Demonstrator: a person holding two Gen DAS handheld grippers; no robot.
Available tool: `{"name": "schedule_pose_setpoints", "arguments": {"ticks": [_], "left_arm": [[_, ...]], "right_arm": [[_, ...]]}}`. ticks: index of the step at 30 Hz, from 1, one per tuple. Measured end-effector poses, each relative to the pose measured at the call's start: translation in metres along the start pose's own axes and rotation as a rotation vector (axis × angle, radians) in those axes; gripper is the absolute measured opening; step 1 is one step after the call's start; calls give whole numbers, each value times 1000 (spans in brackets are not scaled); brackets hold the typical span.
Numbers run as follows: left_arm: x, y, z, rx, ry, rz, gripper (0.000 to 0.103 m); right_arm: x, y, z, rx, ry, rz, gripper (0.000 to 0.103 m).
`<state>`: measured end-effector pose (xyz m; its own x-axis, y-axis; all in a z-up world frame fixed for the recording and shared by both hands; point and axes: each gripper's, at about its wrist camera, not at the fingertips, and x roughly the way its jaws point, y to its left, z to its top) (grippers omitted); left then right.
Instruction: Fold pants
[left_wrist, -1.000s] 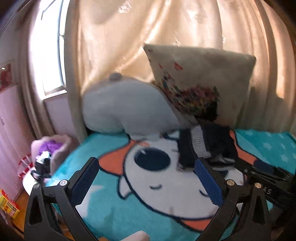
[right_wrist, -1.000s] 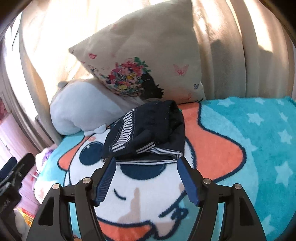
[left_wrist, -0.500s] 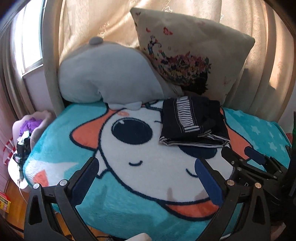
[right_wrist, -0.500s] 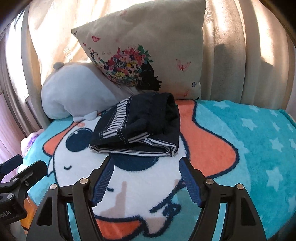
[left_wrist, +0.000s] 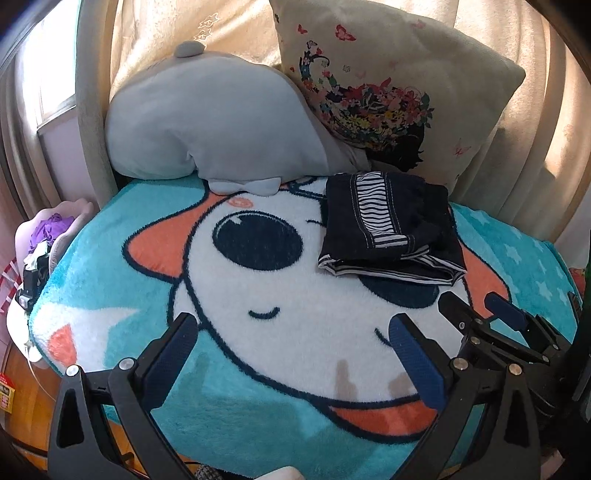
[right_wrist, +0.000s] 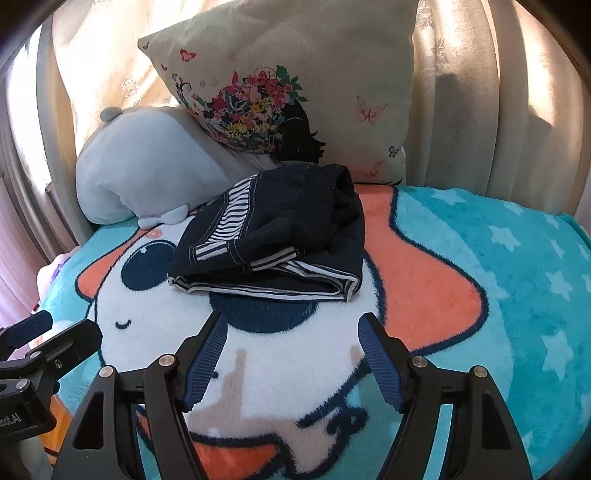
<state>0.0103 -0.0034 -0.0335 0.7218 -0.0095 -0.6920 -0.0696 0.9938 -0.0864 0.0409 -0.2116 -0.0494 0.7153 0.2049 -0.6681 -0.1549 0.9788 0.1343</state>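
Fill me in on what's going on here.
A person holds a two-finger gripper in each hand over a bed covered by a cartoon blanket. The dark pants with striped trim lie on the blanket in a folded bundle, just in front of a floral pillow and a grey plush. The left gripper and the right gripper are both open and empty, short of the pants and touching nothing.

black claw frames, blue ribbed pads, silver screws.
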Motion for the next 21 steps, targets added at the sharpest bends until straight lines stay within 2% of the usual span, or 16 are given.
{"name": "schedule_pose_setpoints", "arguments": {"ticks": [13,21], "left_arm": [[14,6,4,-24,29,1,103],[24,20,16,-44,19,32,103]], "right_arm": [[10,7,1,-21,17,7,78],[17,20,11,-42,30,34,78]]}}
